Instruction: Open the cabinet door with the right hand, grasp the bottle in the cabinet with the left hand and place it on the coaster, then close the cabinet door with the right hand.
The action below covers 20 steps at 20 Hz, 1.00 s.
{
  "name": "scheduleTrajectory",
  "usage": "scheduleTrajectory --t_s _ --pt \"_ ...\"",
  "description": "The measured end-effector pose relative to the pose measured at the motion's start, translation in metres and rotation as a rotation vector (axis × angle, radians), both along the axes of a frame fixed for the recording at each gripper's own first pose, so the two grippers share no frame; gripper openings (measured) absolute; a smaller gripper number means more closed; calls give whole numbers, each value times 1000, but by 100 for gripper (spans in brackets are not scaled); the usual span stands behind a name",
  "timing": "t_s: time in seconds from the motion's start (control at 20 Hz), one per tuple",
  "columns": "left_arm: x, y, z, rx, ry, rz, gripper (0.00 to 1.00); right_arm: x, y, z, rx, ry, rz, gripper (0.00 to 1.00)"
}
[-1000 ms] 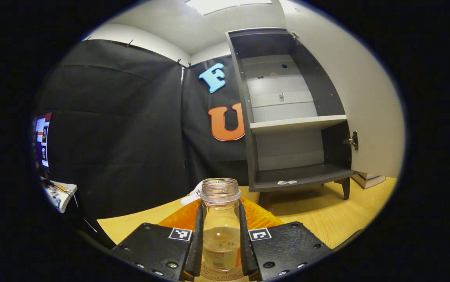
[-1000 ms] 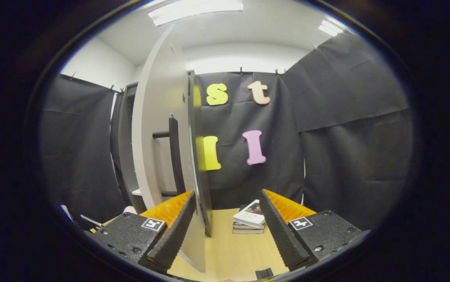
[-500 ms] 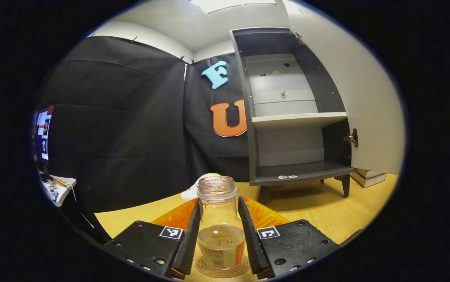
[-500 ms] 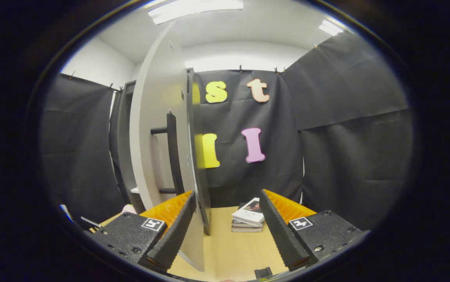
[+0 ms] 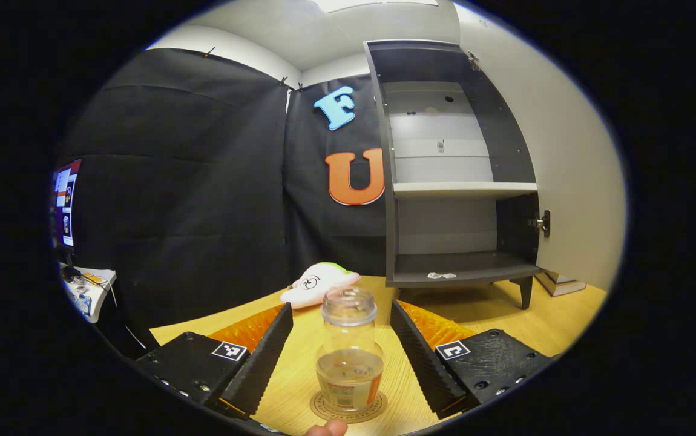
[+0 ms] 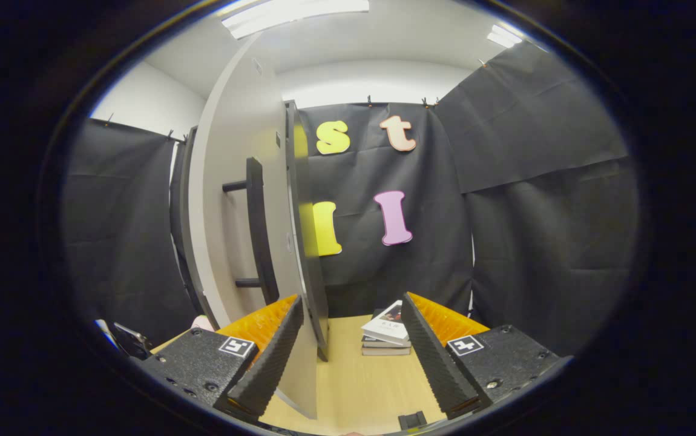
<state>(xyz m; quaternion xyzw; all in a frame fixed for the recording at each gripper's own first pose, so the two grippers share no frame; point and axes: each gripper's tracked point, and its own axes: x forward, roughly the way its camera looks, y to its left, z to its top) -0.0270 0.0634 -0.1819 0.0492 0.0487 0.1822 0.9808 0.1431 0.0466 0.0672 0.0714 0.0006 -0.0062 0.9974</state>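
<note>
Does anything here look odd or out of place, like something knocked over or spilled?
Nothing is spilled or knocked over. The clear glass bottle stands upright on the round cork coaster, though it has no cap while holding liquid. The dark cabinet stands with its pale door swung wide open, and a small white scrap lies on its bottom shelf.

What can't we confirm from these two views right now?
- Left gripper view: the coaster is partly covered by the bottle, so centring is unclear.
- Left gripper view: the small item on the cabinet floor is too small to identify.
- Right gripper view: the door hides the cabinet interior.
</note>
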Motion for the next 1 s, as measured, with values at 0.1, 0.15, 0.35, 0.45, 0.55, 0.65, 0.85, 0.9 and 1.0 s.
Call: scheduleTrajectory --t_s 0.1,0.15,0.35,0.45,0.55,0.65,0.85,0.9,1.0 --pt "-2 -5 16 -38 -3 -18 97 1 -4 -4 -2 -2 -6 100" --pt "-3 -11 22 -76 2 -34 96 1 -6 -6 -3 -4 -11 100" --pt "-4 -26 76 -69 -19 -85 95 6 -12 -7 13 -20 -12 100" --pt "4 -37 106 -12 -37 -139 95 10 -13 -4 32 -25 -2 98" --pt "12 -49 125 16 -10 -181 95 13 -15 0 37 -38 0 98" --pt "16 -59 146 41 -6 -201 95 17 -16 9 30 -80 -5 100" --pt "16 -83 172 46 -10 -252 96 30 -14 17 -11 -88 -7 97" --pt "18 -89 176 41 -7 -265 96 32 -13 21 -15 -88 -3 97" --pt "18 -95 185 49 -13 -274 96 38 -10 29 -14 -83 14 100"
